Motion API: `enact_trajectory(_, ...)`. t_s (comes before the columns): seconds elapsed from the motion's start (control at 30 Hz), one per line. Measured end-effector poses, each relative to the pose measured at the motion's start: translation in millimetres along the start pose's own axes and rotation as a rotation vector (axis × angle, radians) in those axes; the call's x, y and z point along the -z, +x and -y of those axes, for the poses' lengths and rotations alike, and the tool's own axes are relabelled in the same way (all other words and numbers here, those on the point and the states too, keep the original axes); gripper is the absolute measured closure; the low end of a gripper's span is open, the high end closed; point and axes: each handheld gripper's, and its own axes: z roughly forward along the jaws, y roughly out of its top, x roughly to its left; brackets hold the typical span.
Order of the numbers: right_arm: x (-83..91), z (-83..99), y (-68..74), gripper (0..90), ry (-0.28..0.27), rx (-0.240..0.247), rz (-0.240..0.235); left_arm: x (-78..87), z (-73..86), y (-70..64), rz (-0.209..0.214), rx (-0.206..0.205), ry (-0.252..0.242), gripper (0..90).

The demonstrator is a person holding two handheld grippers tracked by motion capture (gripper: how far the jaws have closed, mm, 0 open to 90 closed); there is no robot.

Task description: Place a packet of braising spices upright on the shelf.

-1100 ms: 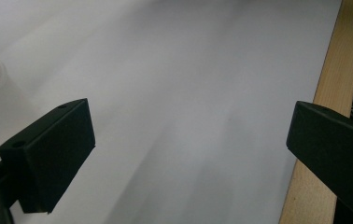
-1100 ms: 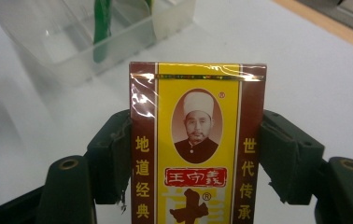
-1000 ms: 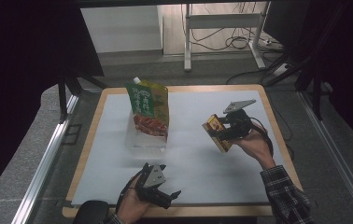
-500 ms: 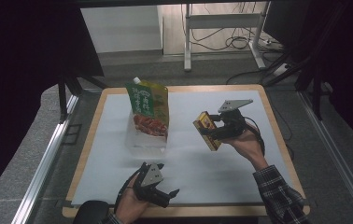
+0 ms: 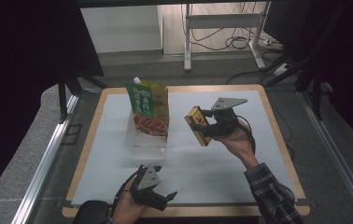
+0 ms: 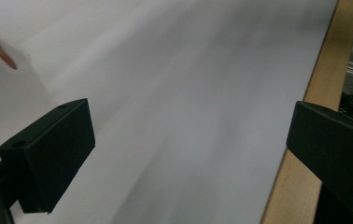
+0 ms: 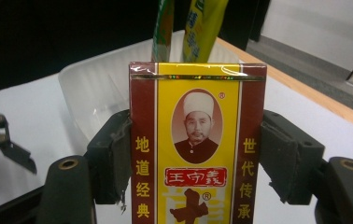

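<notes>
Jaws of the right gripper are seen clamped on the two long sides of a red-and-yellow box, one pad pressed to each side. The box is printed with a portrait and Chinese characters, and it is held lifted off the surface. In the high view the same box is held tilted in the right gripper, just to the right of a clear plastic container and apart from it. A green-and-yellow spouted pouch is seen standing upright in that container. In the right gripper view the container's translucent wall is seen directly behind the box, with the pouch rising from it.

Jaws of the left gripper are noted spread wide with nothing between them, over the white surface. In the high view the left gripper is held low at the near edge of the white surface, well apart from the container. A wooden border is noted around the white sheet.
</notes>
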Motion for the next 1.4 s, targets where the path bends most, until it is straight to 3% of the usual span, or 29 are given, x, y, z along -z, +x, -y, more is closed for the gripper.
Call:
enact_trajectory(0.47,-26.8,-14.6,13.7,32.3,-0.092,0.0,-0.04,-1.5,0.7,-3.1,0.006,-0.005,0.007,0.9)
enact_trajectory(1.03,-70.9,-21.1,40.1,32.3,-0.124,0.03,-0.129,-2.3,0.3,-4.7,0.017,-0.016,0.009,0.9)
enact_trajectory(1.4,-100.9,-22.1,54.9,32.3,-0.126,0.045,-0.152,-2.1,0.1,-5.1,0.021,-0.017,0.005,1.0)
